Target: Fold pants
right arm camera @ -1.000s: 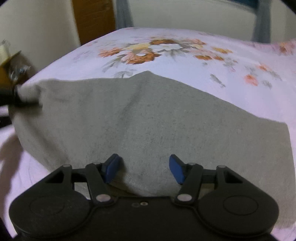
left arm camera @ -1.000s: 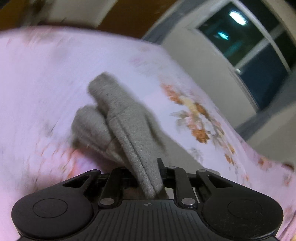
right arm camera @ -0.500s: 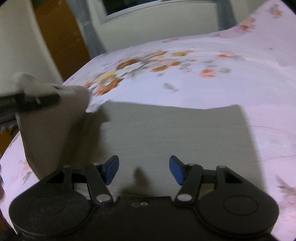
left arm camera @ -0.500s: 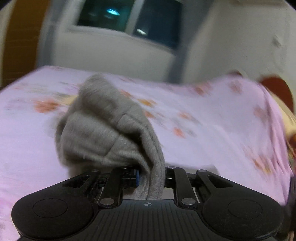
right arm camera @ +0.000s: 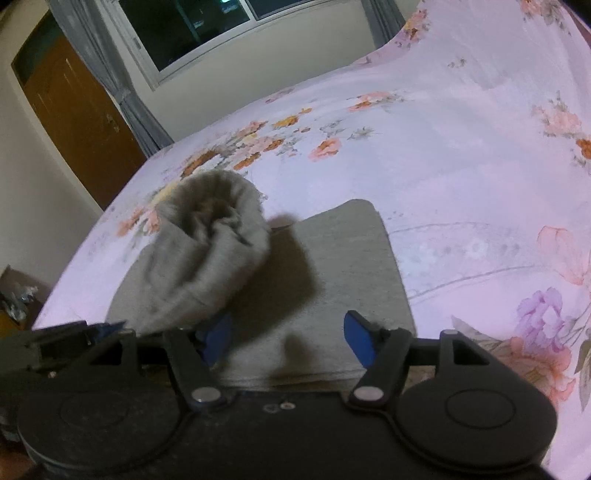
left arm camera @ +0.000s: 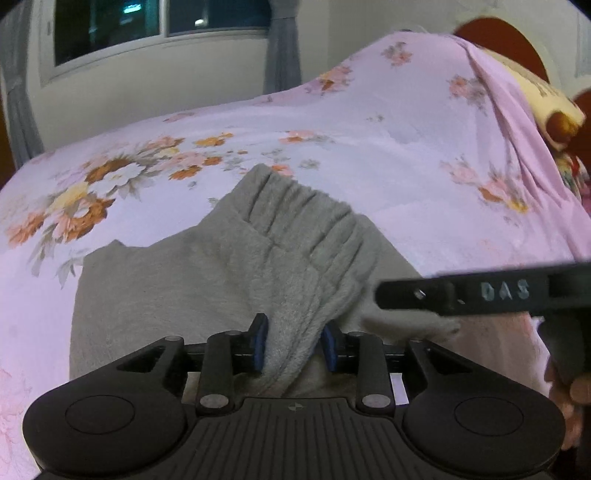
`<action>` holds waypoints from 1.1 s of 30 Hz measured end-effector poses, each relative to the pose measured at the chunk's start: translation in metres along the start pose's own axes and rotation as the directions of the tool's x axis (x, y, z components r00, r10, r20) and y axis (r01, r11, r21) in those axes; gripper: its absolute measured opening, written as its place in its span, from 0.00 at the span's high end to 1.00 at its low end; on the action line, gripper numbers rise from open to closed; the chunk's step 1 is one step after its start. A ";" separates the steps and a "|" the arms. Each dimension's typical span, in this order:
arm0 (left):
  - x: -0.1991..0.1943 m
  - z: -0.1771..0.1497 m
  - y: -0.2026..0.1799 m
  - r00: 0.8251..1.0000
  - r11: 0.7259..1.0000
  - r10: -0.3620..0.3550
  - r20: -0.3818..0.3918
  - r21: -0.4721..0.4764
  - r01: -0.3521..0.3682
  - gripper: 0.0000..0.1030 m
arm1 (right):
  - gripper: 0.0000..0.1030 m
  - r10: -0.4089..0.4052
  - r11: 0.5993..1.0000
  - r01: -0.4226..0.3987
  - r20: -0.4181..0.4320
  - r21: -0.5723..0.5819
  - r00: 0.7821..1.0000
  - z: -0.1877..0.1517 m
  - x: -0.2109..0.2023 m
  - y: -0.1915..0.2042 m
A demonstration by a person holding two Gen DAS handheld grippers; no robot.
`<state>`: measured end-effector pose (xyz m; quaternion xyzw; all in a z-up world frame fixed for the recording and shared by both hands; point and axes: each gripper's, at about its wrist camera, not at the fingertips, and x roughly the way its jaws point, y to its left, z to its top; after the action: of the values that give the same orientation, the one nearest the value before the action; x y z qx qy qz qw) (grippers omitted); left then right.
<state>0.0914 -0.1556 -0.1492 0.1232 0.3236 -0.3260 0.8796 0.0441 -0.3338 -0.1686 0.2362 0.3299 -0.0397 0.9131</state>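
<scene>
Behind your grippers a dark window (right arm camera: 207,26) sits in a pale wall, with a brown door (right arm camera: 77,122) off to the left of your right gripper, and the pink floral bedsheet (left arm camera: 406,155) spreads under everything. A second ago the grey pants (left arm camera: 177,288) lay as one wide sheet ahead of your right gripper (right arm camera: 288,339), with your left gripper pinching a bunched edge far out to the left. Now that edge has been carried over: the gathered waistband (left arm camera: 306,225) rises straight ahead of your left gripper (left arm camera: 294,344), and the flat part has shrunk to a narrow rectangle (right arm camera: 351,266) ahead of your right one.

Your left gripper's two blue pads are narrowly parted with a thick fold of the pants filling the gap between them, so you have hold of it. Your right gripper's two pads stand wide apart over the flat layer, holding nothing; the bunched cloth (right arm camera: 210,251) hangs just left of its left pad.

Count: one pair of pants, two grippers, one window, one door. From the left camera your right gripper (left arm camera: 480,291) crosses in from the right, just beside the waistband.
</scene>
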 end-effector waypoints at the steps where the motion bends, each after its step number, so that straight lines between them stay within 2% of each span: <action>1: -0.003 -0.001 0.000 1.000 1.000 -0.011 -0.005 -0.010 0.011 0.71 | 0.35 0.015 1.000 -0.015 -0.002 0.012 1.000 0.001 -0.001 -0.002; 6: -0.019 -0.009 0.018 0.999 0.997 -0.029 0.020 -0.073 0.031 0.71 | 0.27 0.080 0.993 -0.077 -0.026 0.087 0.996 -0.003 -0.002 -0.009; 10: -0.029 -0.014 0.048 1.000 0.989 0.023 0.014 -0.148 -0.021 0.71 | 0.25 0.120 0.986 -0.113 -0.050 0.125 0.991 -0.004 0.010 -0.004; 14: -0.024 -0.030 0.081 0.994 0.965 0.103 -0.022 -0.240 -0.106 0.71 | 0.24 0.115 0.985 -0.103 -0.081 0.139 0.990 -0.003 0.030 0.003; 16: -0.019 -0.037 0.090 0.992 0.956 0.117 -0.042 -0.265 -0.124 0.71 | 0.28 0.130 0.979 -0.116 -0.076 0.167 0.989 -0.001 0.038 0.005; 21: -0.006 -0.053 0.102 0.990 0.939 0.123 -0.065 -0.315 -0.138 0.70 | 0.52 0.107 0.983 -0.101 -0.038 0.151 0.993 0.003 0.043 0.015; 25: -0.011 -0.051 0.103 0.991 0.937 0.134 -0.031 -0.322 -0.136 0.70 | 0.55 0.124 0.992 -0.123 0.061 -0.019 0.990 0.008 0.010 0.035; 27: -0.012 -0.048 0.101 0.992 0.937 0.127 -0.017 -0.325 -0.126 0.70 | 0.55 0.126 0.991 -0.122 0.084 -0.051 0.988 0.010 -0.004 0.034; 31: -0.008 -0.045 0.092 0.994 0.944 0.105 -0.010 -0.315 -0.103 0.70 | 0.55 0.072 0.997 -0.071 0.103 -0.009 0.992 0.010 -0.017 0.006; 33: 0.000 -0.045 0.087 0.995 0.947 0.095 -0.033 -0.306 -0.100 0.70 | 0.55 0.063 0.997 -0.065 0.037 0.049 0.997 0.009 -0.008 -0.013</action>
<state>0.1261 -0.0710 -0.1835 0.0034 0.3716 -0.2268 0.9002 0.0396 -0.3499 -0.1629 0.2687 0.3047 -0.0229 0.9135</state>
